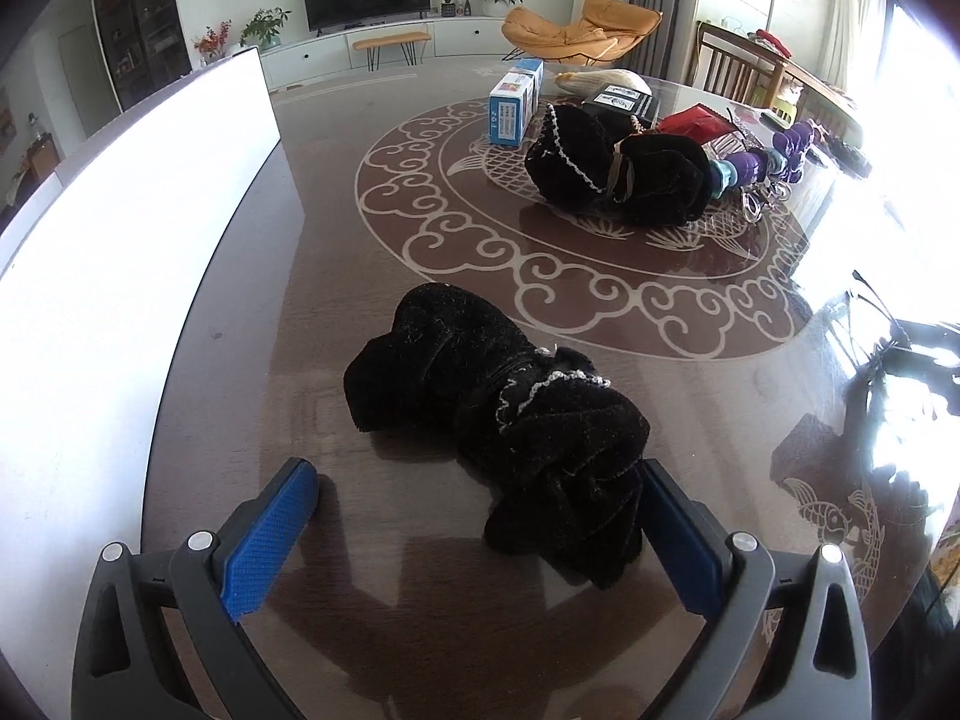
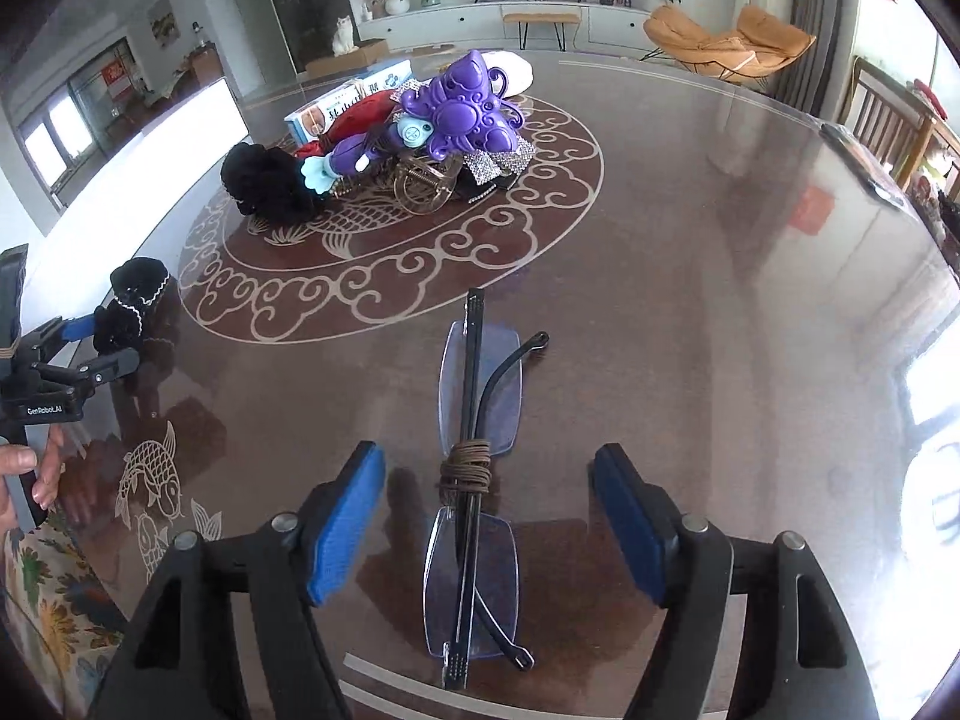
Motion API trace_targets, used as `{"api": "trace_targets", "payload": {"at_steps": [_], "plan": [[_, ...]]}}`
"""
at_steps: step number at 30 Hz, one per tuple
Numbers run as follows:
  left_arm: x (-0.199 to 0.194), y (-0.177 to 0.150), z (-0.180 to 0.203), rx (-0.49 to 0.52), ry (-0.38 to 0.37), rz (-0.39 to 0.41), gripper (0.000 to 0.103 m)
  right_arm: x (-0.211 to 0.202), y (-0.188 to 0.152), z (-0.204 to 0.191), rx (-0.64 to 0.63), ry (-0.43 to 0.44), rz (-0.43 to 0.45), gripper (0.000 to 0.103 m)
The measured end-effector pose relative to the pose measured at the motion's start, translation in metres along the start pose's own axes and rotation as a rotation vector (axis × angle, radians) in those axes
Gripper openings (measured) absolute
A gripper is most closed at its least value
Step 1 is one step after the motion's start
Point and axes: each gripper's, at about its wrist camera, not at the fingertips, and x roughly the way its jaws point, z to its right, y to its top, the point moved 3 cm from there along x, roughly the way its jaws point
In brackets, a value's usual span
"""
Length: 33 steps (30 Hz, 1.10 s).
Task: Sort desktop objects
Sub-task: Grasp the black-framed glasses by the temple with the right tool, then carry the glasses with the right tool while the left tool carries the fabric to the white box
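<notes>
A black velvet scrunchie with silver trim [image 1: 498,420] lies on the brown glass table just ahead of my left gripper [image 1: 480,486], which is open; its near end lies between the blue pads and touches the right one. The scrunchie also shows in the right wrist view [image 2: 129,306] beside the left gripper [image 2: 90,348]. Folded rimless glasses [image 2: 474,480], bound with a brown cord, lie between the open fingers of my right gripper [image 2: 489,468], touching neither pad.
A pile sits at the table centre: another black scrunchie [image 1: 612,165], a purple toy [image 2: 462,111], blue-white boxes [image 1: 513,102], a red item [image 1: 699,123], a clear hair claw [image 2: 426,183]. A white board [image 1: 120,228] lies along the left edge.
</notes>
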Motion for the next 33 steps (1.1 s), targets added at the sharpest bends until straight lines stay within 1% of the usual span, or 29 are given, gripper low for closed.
{"api": "trace_targets", "payload": {"at_steps": [3,6,7,8,9,10,11,12,15,17,20,22,25,27,29,31,33], "plan": [[0.006,0.010,0.005,-0.024,0.013,-0.030,0.103,0.002,0.003,-0.001,-0.020,-0.001,-0.028,0.073],[0.009,0.019,0.004,-0.093,0.000,-0.021,0.103,0.000,0.005,-0.004,-0.042,0.012,-0.057,0.073],[0.009,0.021,0.004,-0.100,0.015,-0.012,0.099,0.001,0.006,-0.005,-0.052,0.017,-0.071,0.070],[0.007,0.023,0.005,-0.086,0.047,0.004,0.072,0.001,0.006,-0.006,-0.061,0.024,-0.083,0.051],[0.004,0.025,0.007,-0.072,0.040,0.015,0.048,0.002,0.005,-0.007,-0.070,0.038,-0.102,0.034],[0.001,0.026,0.008,-0.078,0.000,0.015,0.038,0.003,0.004,-0.006,-0.070,0.046,-0.126,0.012],[-0.003,0.026,0.008,-0.093,-0.047,0.017,0.033,0.001,0.004,-0.005,-0.061,0.043,-0.128,0.012],[-0.010,0.024,0.008,-0.100,-0.068,0.032,0.033,-0.003,0.004,-0.005,-0.056,0.041,-0.123,0.012],[-0.036,0.016,0.010,-0.091,-0.082,0.075,0.033,-0.023,0.008,-0.009,-0.045,0.076,-0.090,0.012],[-0.059,0.012,0.005,-0.113,-0.107,0.105,0.033,-0.033,0.015,-0.016,-0.059,0.090,-0.081,0.012],[-0.101,0.012,-0.016,-0.175,-0.145,0.164,0.033,-0.040,0.030,-0.038,-0.082,0.118,-0.080,0.012],[-0.132,0.013,-0.041,-0.211,-0.142,0.211,0.033,-0.045,0.048,-0.065,-0.112,0.156,-0.068,0.012],[-0.168,0.014,-0.092,-0.276,-0.090,0.259,0.033,-0.056,0.085,-0.123,-0.178,0.231,-0.023,0.012],[-0.180,0.010,-0.132,-0.323,-0.032,0.271,0.033,-0.060,0.112,-0.174,-0.210,0.303,0.013,0.012],[-0.183,0.005,-0.174,-0.369,0.050,0.256,0.033,-0.067,0.134,-0.229,-0.231,0.399,0.041,0.012],[-0.177,-0.003,-0.212,-0.422,0.100,0.218,0.033,-0.071,0.152,-0.288,-0.260,0.490,0.064,0.012],[-0.166,-0.013,-0.244,-0.467,0.148,0.167,0.033,-0.072,0.165,-0.346,-0.307,0.556,0.085,0.012]]}}
